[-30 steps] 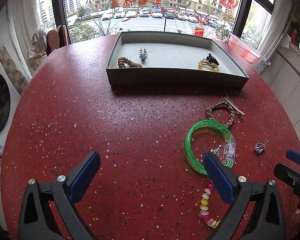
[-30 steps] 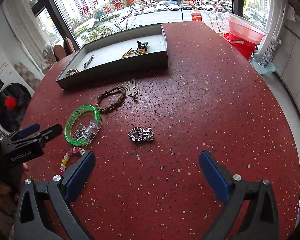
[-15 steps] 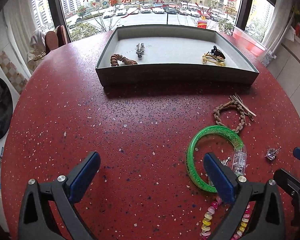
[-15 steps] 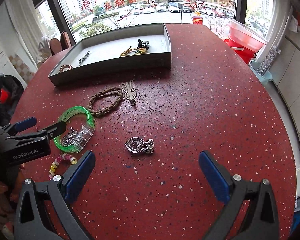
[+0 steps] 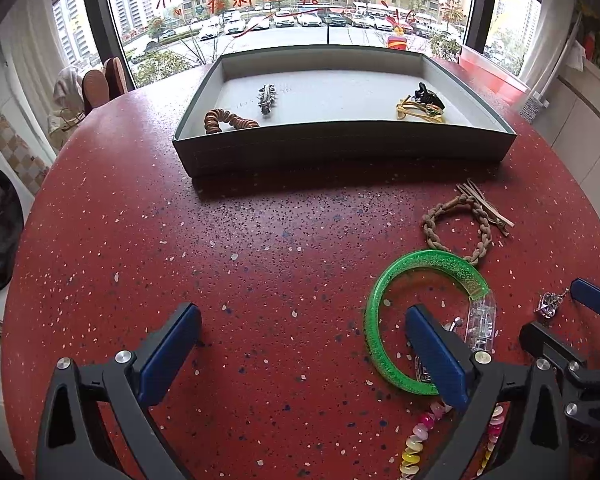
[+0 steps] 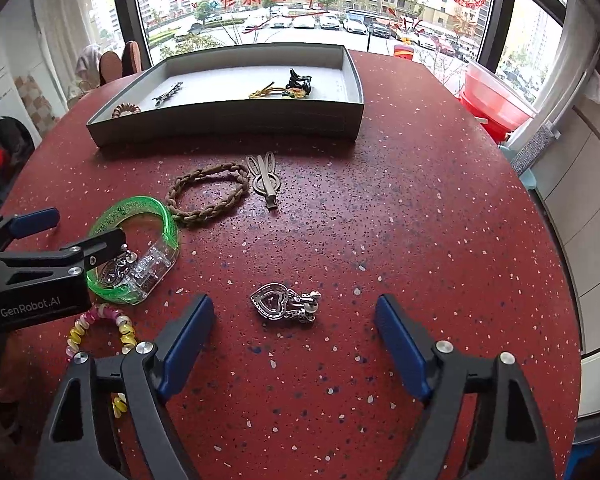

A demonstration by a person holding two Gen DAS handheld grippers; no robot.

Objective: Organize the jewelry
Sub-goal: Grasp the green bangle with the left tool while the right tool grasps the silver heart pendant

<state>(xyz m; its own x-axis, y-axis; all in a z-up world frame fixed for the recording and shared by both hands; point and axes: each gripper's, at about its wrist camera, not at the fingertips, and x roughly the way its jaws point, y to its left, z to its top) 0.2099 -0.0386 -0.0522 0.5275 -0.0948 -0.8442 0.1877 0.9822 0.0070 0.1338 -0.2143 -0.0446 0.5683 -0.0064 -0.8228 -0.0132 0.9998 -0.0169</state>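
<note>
Right gripper (image 6: pixel 294 336) closing, nearer heart pendant (image 6: pixel 285 303), seemingly untouched; left gripper (image 5: pixel 300 344) open, empty.

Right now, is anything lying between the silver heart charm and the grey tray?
In the right wrist view, only bare red table separates the silver heart charm from the grey tray; the rabbit-shaped clip lies just left of that line.

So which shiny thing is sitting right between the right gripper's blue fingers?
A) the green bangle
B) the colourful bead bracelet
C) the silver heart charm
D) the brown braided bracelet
C. In the right wrist view the silver heart charm lies on the red table between the right gripper fingers, which are closing but not touching it; the green bangle, brown braided bracelet and colourful bead bracelet lie off to the left.
</note>
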